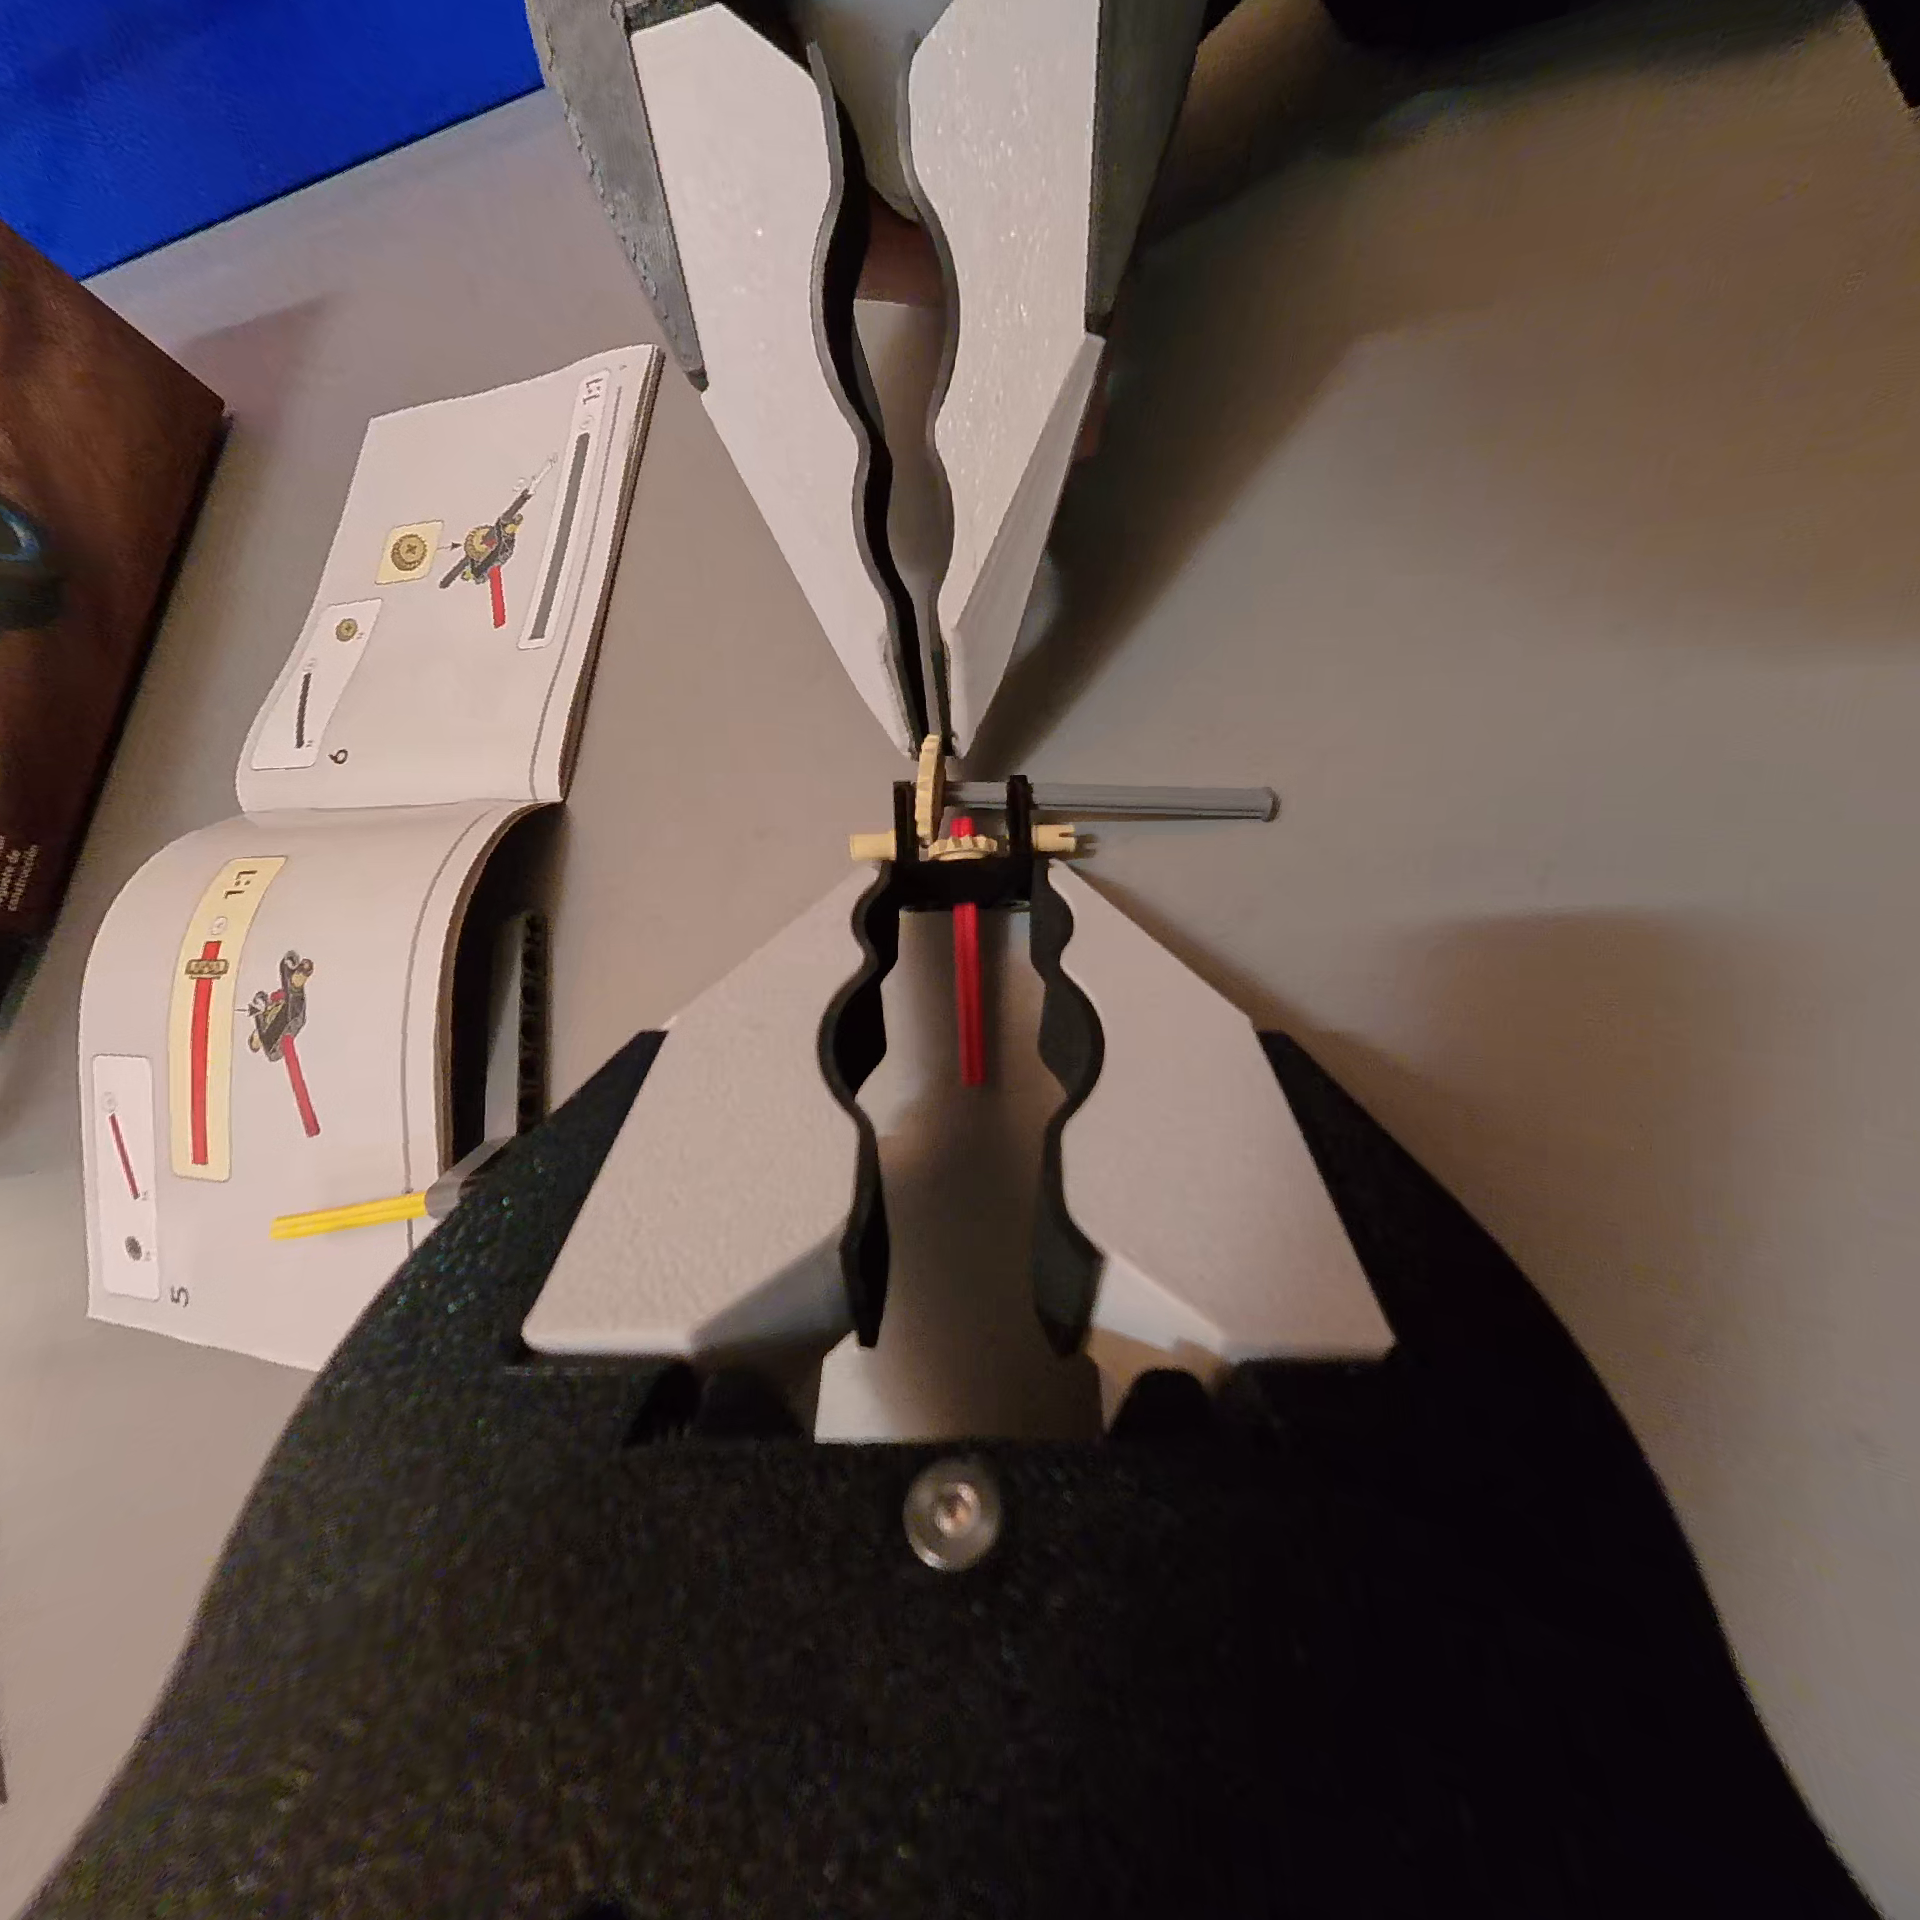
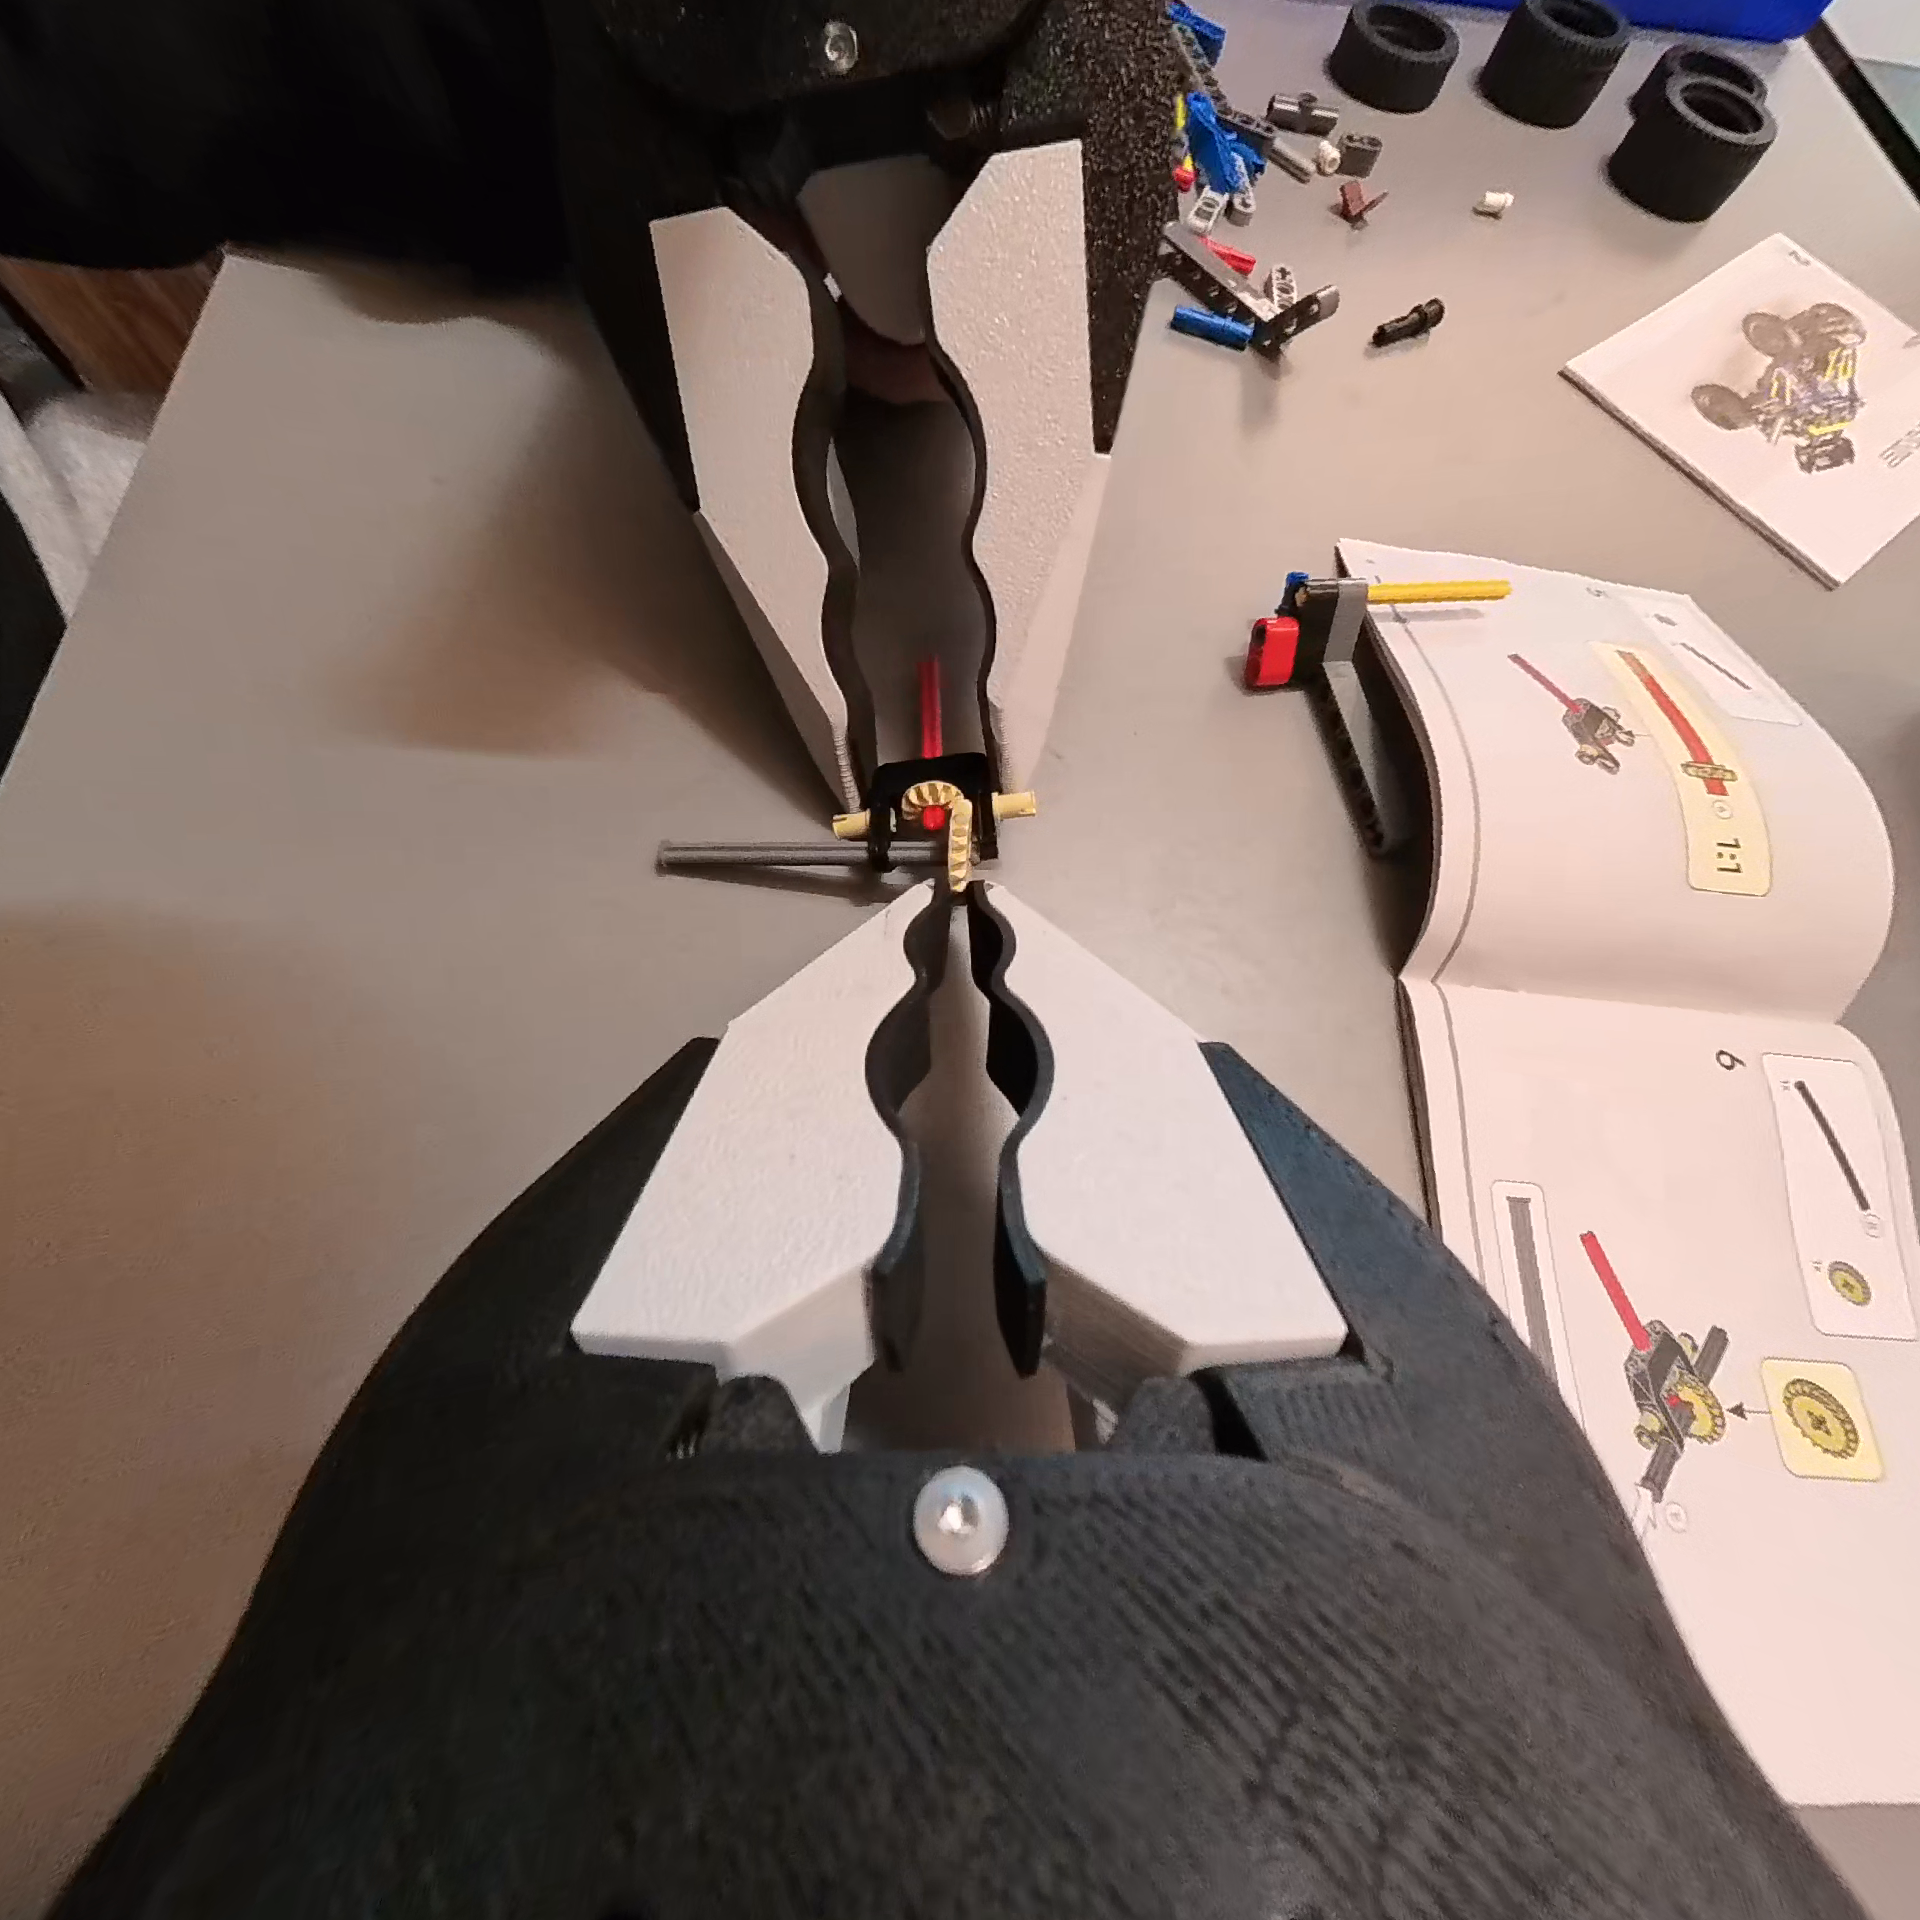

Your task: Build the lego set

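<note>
Left gripper (image 1: 961, 883) grips the black frame (image 1: 966, 881) of a small lego assembly w/ fingers set to frame width, one fingertip on each side; assembly is held above the grey table (image 1: 1507, 520). Red axle (image 1: 969, 992) runs from the frame back between the left fingers. A tan gear (image 1: 954, 847) sits on the red axle inside the frame; tan pins (image 1: 871, 845) stick out of both frame sides. Grey axle (image 1: 1143, 802) passes crosswise through the frame's far end, long end free on one side. Right gripper (image 2: 961, 891) faces the left one tip to tip, fingers nearly closed, pinching the edge of a second tan gear (image 2: 958, 847) that stands upright on the grey axle, meshing w/ the first gear. Open instruction booklet (image 2: 1621, 935) lies flat on the table beside the grippers. At its far edge sits a partial build: grey beam (image 2: 1351, 665) w/ red block (image 2: 1270, 649) and yellow axle (image 2: 1439, 591). Farther back: loose parts pile (image 2: 1247, 197), four black tires (image 2: 1694, 156), second booklet (image 2: 1766, 405), closed. Brown box (image 1: 73, 582) lies at the table edge, left wrist view.
</note>
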`<action>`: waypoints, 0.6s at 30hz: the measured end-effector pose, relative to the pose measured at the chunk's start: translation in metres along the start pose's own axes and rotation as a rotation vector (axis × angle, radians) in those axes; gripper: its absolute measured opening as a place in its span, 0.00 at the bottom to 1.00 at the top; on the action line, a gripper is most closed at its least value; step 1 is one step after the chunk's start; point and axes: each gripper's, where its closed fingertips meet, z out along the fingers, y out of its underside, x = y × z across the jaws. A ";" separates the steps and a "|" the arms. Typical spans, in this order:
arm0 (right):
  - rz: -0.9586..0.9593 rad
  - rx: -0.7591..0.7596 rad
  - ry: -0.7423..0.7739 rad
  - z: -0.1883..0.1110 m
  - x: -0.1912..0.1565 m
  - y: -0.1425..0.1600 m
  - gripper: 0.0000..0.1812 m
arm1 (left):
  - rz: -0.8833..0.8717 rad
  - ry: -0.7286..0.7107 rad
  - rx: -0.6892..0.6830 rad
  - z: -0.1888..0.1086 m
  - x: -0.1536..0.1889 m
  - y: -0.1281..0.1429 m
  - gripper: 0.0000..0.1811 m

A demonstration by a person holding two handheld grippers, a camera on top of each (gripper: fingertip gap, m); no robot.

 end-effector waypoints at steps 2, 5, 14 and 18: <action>0.003 0.006 -0.005 -0.001 0.000 -0.001 0.00 | -0.001 0.001 0.000 0.000 0.000 0.000 0.13; 0.024 0.029 -0.007 -0.003 0.002 -0.003 0.02 | -0.001 0.000 0.000 0.000 0.000 0.000 0.13; -0.009 0.000 0.001 0.001 0.000 -0.001 0.01 | 0.000 0.003 0.000 0.000 0.000 0.000 0.13; -0.024 0.009 0.013 0.001 0.000 -0.002 0.00 | -0.001 0.003 0.000 0.000 0.000 0.000 0.13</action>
